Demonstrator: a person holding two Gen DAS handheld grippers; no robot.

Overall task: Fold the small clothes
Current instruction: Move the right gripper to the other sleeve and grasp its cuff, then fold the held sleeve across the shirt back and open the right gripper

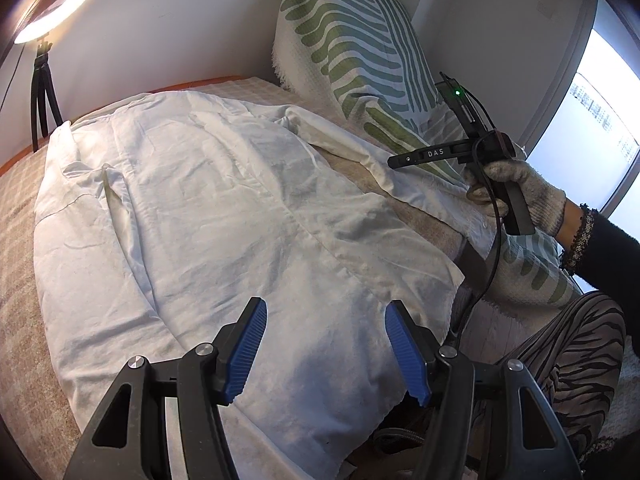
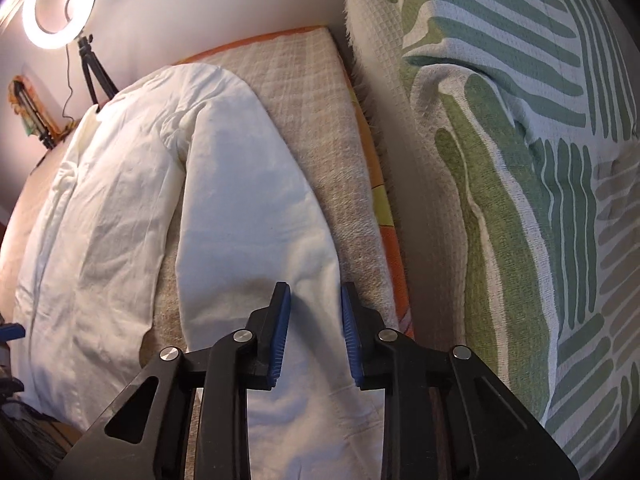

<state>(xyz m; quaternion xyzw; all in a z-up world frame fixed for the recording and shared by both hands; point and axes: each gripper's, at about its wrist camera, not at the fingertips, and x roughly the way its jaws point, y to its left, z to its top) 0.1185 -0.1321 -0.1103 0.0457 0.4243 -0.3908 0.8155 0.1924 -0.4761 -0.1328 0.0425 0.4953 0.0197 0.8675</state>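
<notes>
A white shirt lies spread, wrinkled, over a beige checked bed cover. My left gripper hovers open just above the shirt's near hem, with cloth below the gap between its blue pads. The shirt's long sleeve runs along the cover's right side in the right wrist view. My right gripper stands over the sleeve's near end with its jaws partly apart. The cloth lies flat between them, and the pads do not squeeze it. A gloved hand holds that gripper at the shirt's right edge.
A green-and-white striped blanket rises along the right side of the bed. A lit ring light on a black tripod stands at the far left corner by the wall. A leg in striped trousers is at the lower right.
</notes>
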